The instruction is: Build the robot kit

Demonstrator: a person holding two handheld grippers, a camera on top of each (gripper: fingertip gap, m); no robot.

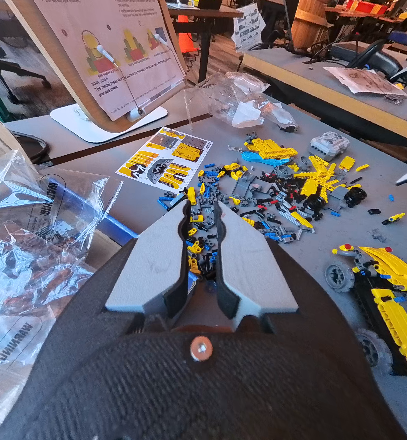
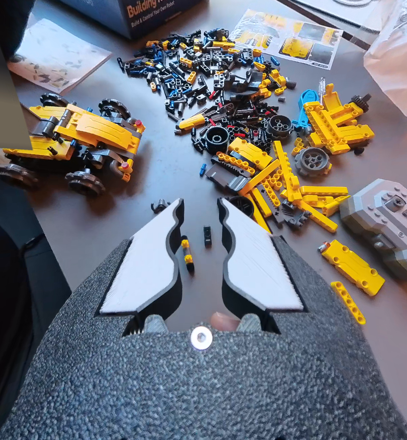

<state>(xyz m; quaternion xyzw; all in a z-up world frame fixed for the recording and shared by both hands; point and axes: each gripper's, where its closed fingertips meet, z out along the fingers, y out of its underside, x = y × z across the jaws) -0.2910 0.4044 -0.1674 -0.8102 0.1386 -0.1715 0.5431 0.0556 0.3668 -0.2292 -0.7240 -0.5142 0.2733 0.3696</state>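
The right claw (image 2: 200, 209) hangs with fingers apart, empty, over the desk (image 2: 164, 166); a small black connector (image 2: 207, 235) lies between them, long axis along the fingers. The left claw (image 1: 201, 207), parted and empty, hovers farther off, above the loose parts pile (image 1: 257, 202).

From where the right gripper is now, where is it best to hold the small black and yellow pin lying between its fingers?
Probably across the middle of the black and yellow pin, coming straight down from above. It lies flat on the table, lengthwise along the open right gripper, so the fingers would close on its long sides. The small black piece lies apart.
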